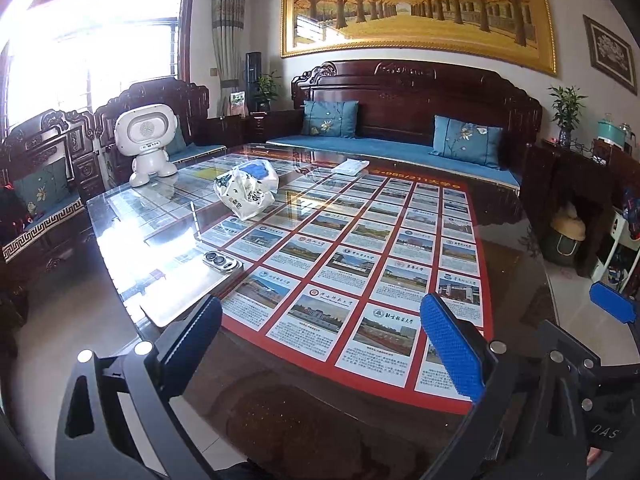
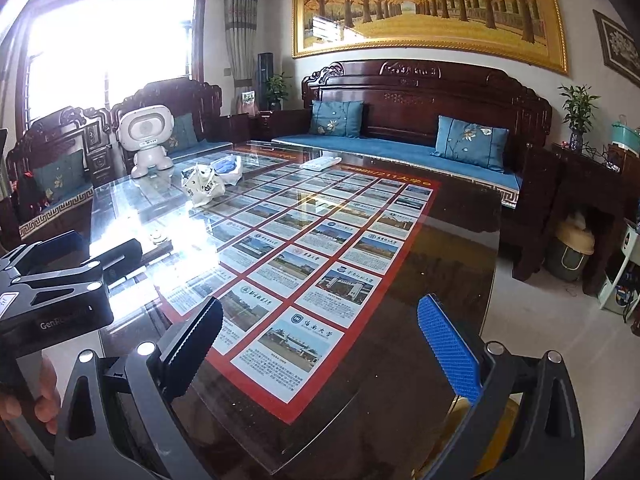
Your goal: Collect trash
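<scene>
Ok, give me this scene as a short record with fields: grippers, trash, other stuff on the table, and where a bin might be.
left gripper: open, empty, above near table edge
right gripper: open, empty, above near table edge
table: glass top over a poster of photo cards
plastic bag: crumpled, white, far left part of table, untouched
packet: flat, white, far end of table
toy robot: white, upright, far left corner
phone: flat, near left
bin: on floor, right of table

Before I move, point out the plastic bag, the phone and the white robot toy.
plastic bag (image 1: 245,194), left wrist view, on its crumpled white side.
phone (image 1: 222,262), left wrist view, on its camera end.
white robot toy (image 2: 147,130), right wrist view, on its round head.
</scene>
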Demonstrator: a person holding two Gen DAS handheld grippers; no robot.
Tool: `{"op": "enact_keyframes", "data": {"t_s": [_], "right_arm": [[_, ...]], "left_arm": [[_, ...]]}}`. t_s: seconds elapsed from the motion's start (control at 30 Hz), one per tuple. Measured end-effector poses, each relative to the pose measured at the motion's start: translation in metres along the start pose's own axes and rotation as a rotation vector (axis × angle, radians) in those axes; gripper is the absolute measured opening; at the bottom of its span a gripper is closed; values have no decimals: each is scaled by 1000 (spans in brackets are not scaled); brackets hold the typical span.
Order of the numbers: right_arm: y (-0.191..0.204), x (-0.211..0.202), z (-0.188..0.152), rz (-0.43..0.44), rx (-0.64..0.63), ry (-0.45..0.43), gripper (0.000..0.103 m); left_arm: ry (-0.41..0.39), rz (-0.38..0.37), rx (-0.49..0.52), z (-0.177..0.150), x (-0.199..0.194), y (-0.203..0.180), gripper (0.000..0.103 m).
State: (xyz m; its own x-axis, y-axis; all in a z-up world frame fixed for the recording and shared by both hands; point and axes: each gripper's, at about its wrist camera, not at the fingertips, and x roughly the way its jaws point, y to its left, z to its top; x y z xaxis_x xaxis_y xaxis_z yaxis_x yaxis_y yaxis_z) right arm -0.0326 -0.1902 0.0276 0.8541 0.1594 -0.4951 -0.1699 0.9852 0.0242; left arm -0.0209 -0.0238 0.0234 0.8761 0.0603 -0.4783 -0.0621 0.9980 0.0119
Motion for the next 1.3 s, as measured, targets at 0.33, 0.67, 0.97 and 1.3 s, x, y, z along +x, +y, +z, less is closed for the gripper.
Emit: {"op": "enact_keyframes", "data": {"t_s": [0.33, 0.67, 0.97, 1.3], "right_arm": [[-4, 12, -1, 19, 10, 21, 95], [-8, 25, -2, 21, 9, 49, 95], [-15, 39, -3, 25, 30, 73, 95], [-29, 55, -4, 15, 61, 105, 95]], "left_arm": [[14, 7, 10, 1, 9, -3, 99], [53, -5, -1, 3, 25, -3, 99], [104, -17, -9, 3, 43, -6, 99], [139, -25, 18, 6, 59, -17, 99]]}}
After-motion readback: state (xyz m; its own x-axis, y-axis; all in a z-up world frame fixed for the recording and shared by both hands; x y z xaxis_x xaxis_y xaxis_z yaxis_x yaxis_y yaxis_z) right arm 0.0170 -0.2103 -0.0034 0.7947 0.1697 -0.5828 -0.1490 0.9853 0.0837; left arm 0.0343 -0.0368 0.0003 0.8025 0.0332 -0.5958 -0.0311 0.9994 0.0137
